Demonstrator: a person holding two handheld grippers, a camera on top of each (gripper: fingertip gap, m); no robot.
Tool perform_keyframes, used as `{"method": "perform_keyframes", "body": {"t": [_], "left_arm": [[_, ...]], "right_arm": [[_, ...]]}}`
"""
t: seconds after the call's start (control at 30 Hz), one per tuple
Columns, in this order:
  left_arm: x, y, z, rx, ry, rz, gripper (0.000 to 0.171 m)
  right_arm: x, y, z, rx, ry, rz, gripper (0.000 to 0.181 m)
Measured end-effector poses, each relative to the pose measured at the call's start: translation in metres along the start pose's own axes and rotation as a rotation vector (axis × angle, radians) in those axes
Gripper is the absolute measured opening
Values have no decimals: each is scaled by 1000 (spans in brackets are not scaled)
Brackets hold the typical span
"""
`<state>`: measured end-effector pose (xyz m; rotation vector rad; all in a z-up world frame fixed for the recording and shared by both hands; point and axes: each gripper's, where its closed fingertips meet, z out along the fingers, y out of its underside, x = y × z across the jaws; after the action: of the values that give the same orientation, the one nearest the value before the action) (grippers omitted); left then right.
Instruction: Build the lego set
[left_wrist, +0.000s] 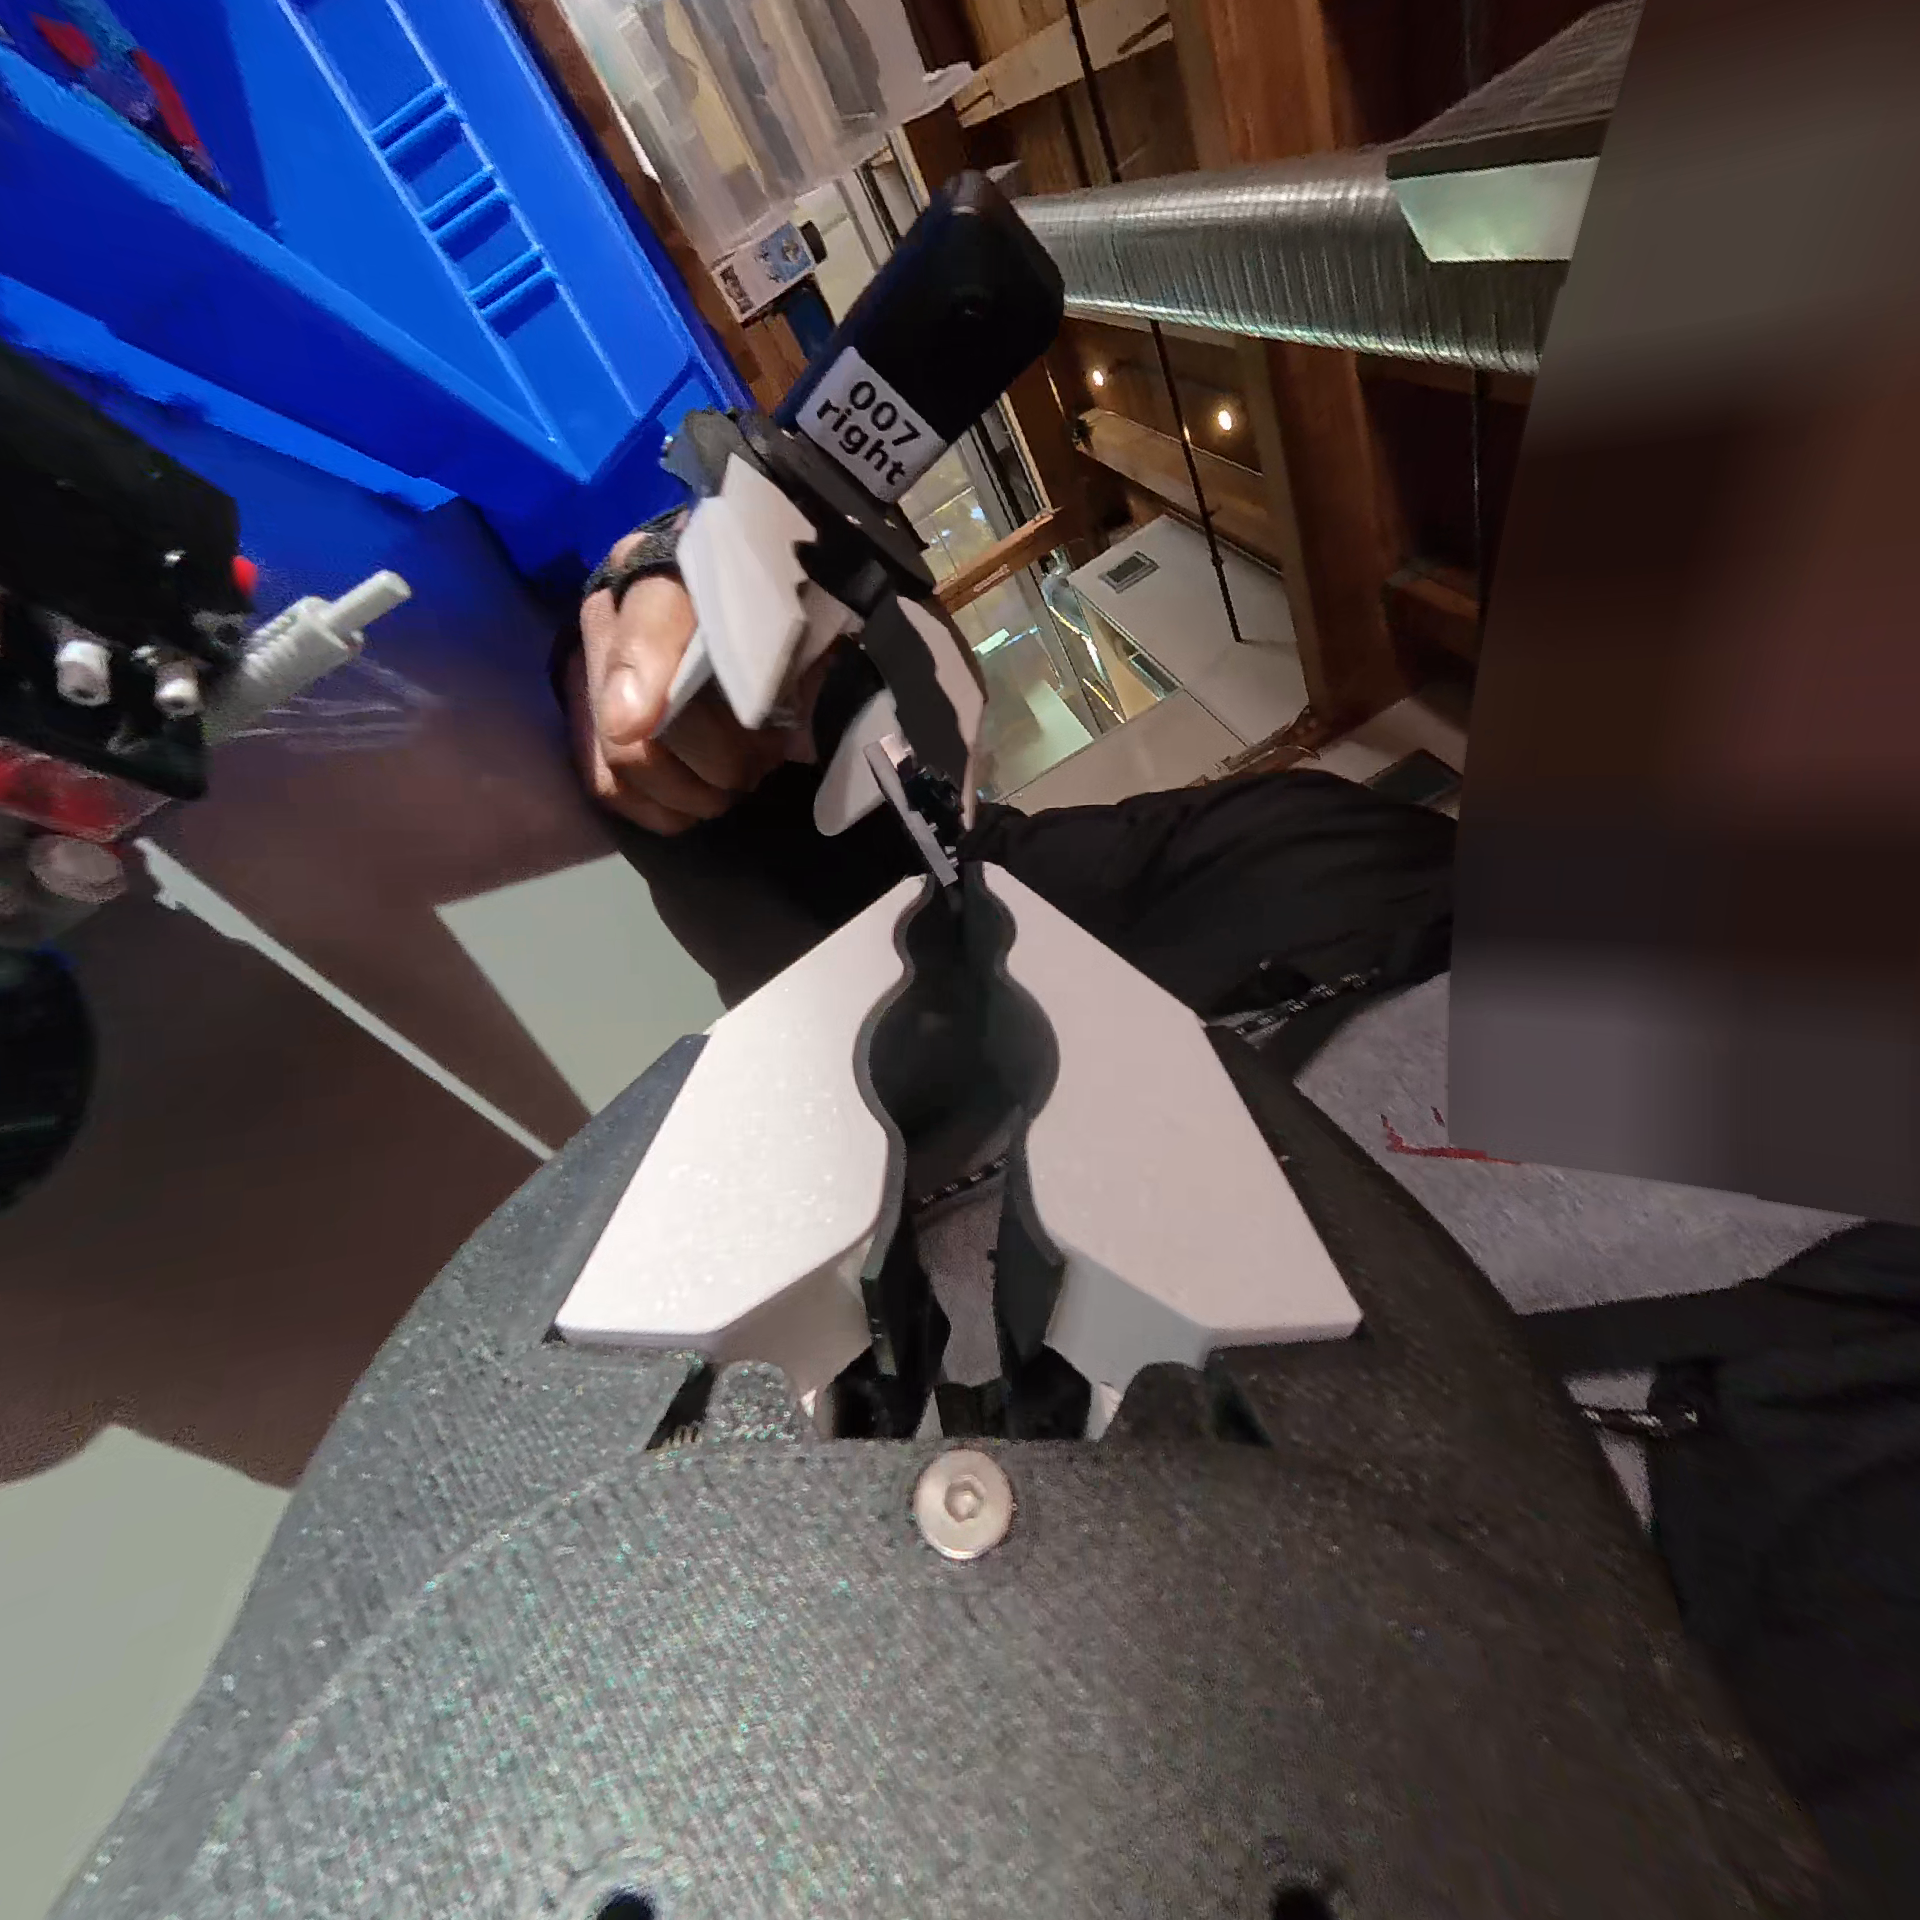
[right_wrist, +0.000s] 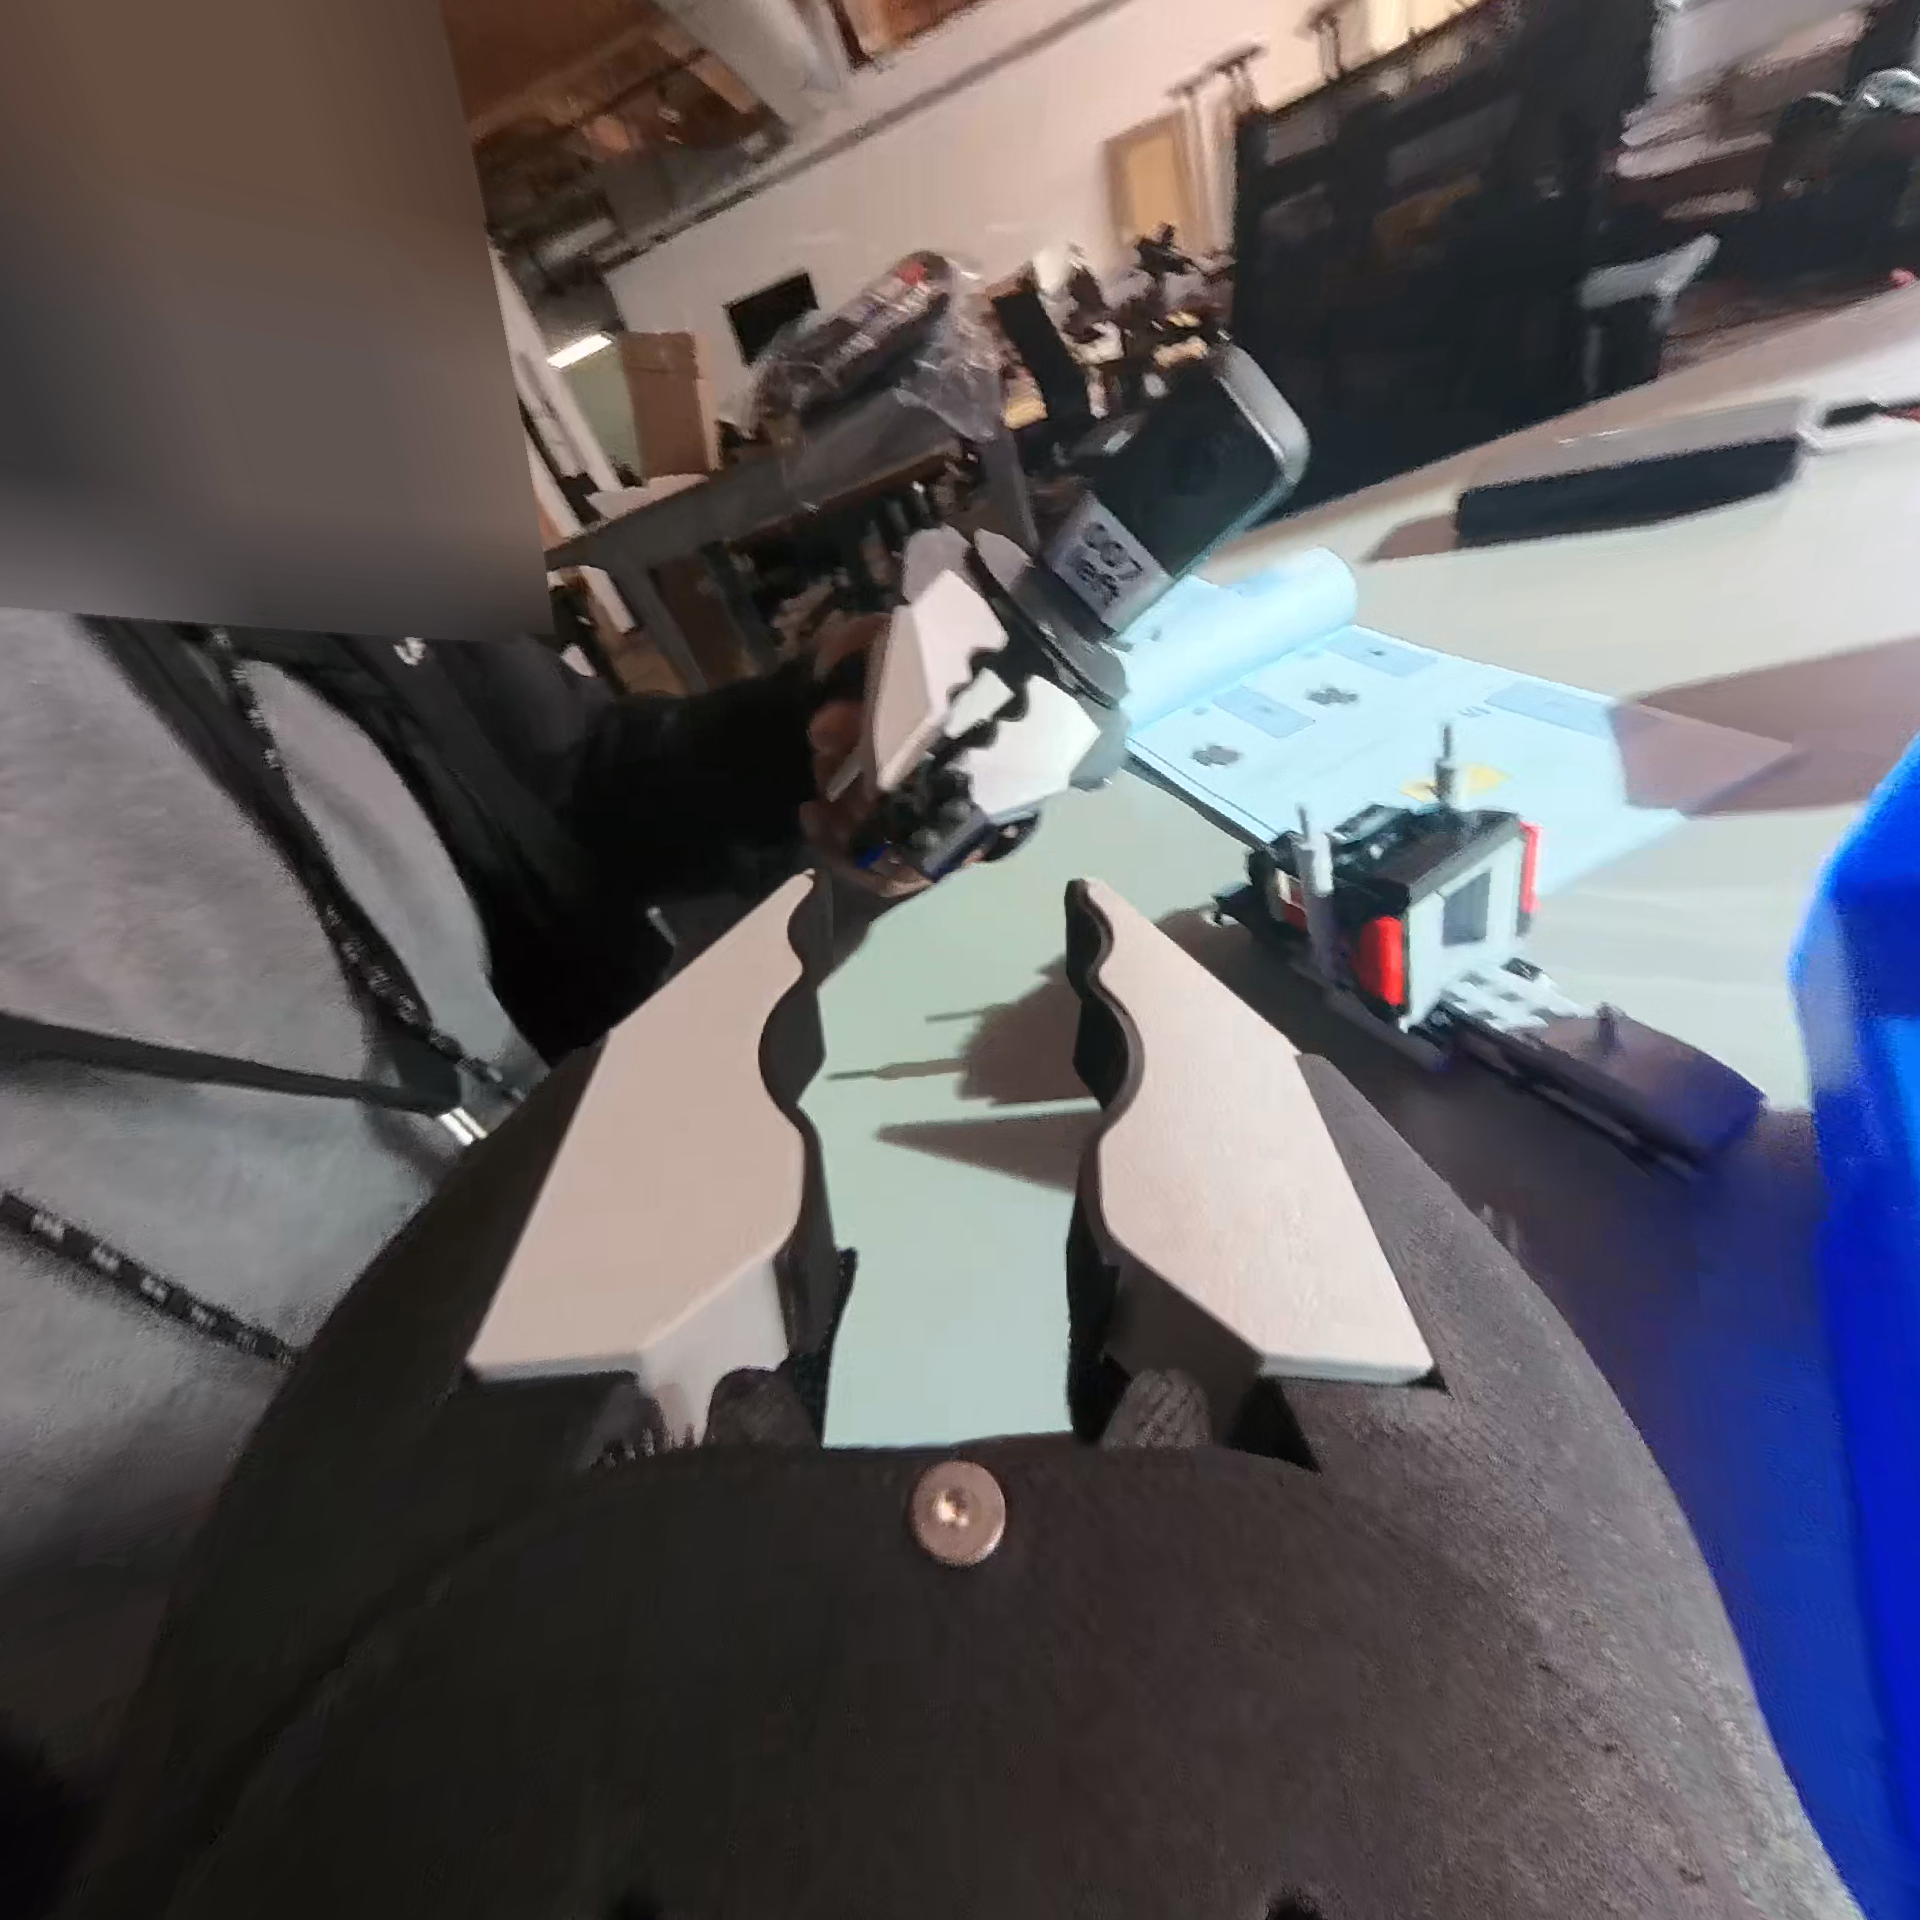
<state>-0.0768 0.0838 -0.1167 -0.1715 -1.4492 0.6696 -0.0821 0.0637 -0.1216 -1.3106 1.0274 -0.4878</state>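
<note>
Between two tools, small lego piece awaiting transfer.
At centre of left wrist view, left tool (left_wrist: 951, 914) pinched on thin dark piece (left_wrist: 920, 821), long axis slanting toward right tool (right_wrist: 940, 904), spread wide, empty; truck model (right_wrist: 1423, 925) on tabletop (right_wrist: 935, 1299), centre right.

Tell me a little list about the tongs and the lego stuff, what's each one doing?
left tongs: shut on small dark lego piece
right tongs: open, empty
lego model: part-built, on table, near blue bin
instruction booklet: open, behind the model
</note>
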Motion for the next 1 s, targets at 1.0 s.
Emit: {"method": "perform_keyframes", "body": {"t": [1.0], "left_arm": [[-7,23,6,-107,1,-36,4]], "right_arm": [[-14,11,8,-49,-80,59,26]]}}
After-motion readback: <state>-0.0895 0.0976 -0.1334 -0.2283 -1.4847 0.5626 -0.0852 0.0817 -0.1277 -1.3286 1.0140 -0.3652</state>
